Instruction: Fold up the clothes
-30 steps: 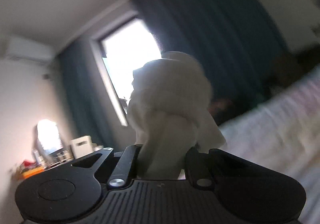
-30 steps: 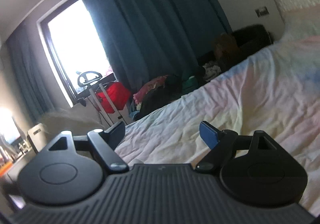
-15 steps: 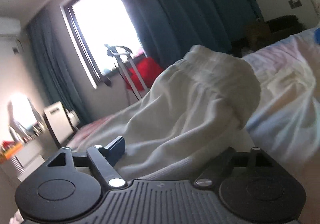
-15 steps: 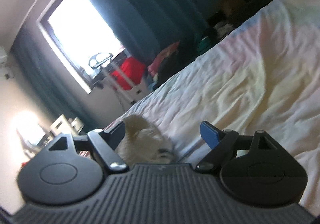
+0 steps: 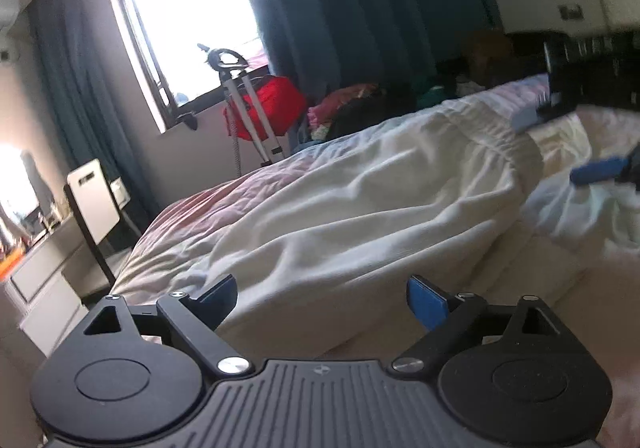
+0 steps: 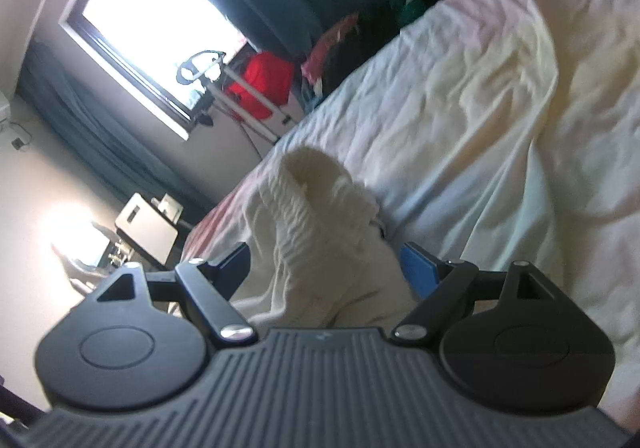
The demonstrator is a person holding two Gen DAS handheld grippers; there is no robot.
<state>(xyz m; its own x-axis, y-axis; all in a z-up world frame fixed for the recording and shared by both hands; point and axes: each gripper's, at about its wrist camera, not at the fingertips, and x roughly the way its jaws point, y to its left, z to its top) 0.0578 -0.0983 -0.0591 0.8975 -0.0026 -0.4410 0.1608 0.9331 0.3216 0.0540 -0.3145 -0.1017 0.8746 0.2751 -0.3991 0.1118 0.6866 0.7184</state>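
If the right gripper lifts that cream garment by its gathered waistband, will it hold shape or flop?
The cream garment will probably flop: it lies wrinkled and draped on the bed. Its ribbed waistband bunches between the open right gripper fingers, so it likely compresses easily. It looks light.

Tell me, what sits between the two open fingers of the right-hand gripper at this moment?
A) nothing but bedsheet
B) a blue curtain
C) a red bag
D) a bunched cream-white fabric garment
D: in the right wrist view the bunched cream-white fabric garment lies between the fingers of the open right gripper.
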